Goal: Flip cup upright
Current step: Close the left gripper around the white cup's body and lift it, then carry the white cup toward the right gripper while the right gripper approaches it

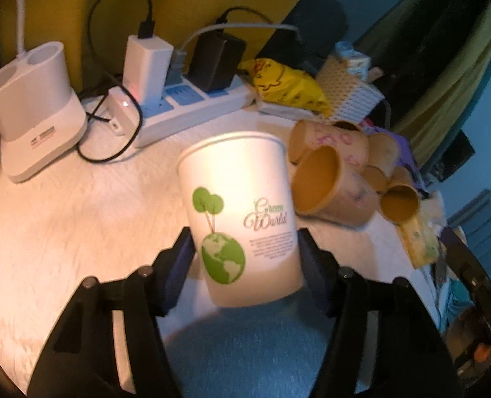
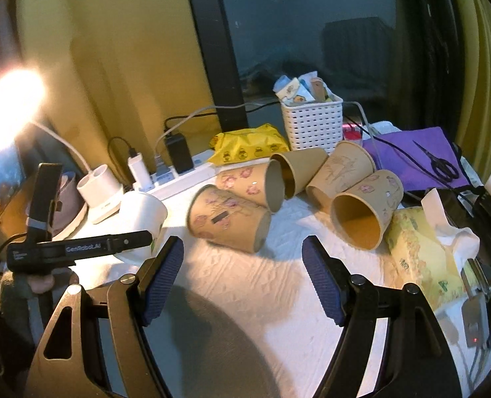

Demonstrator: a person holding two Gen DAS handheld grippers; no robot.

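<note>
My left gripper (image 1: 245,248) is shut on a white paper cup (image 1: 238,212) printed with a green globe and "Green World". The cup is held nearly upright, mouth up, tilted slightly, just above the white table cover. It also shows in the right wrist view (image 2: 142,219), held by the left gripper (image 2: 146,237) at the left. My right gripper (image 2: 243,255) is open and empty above the cover, facing several brown paper cups (image 2: 232,222) lying on their sides. These cups also lie to the right in the left wrist view (image 1: 335,182).
A white lamp base (image 1: 33,106) stands at the left, a power strip (image 1: 195,106) with chargers at the back. A yellow packet (image 1: 288,86), white basket (image 2: 311,122), tissue pack (image 2: 421,252), scissors (image 2: 441,165) on purple cloth and keys (image 2: 477,315) crowd the right.
</note>
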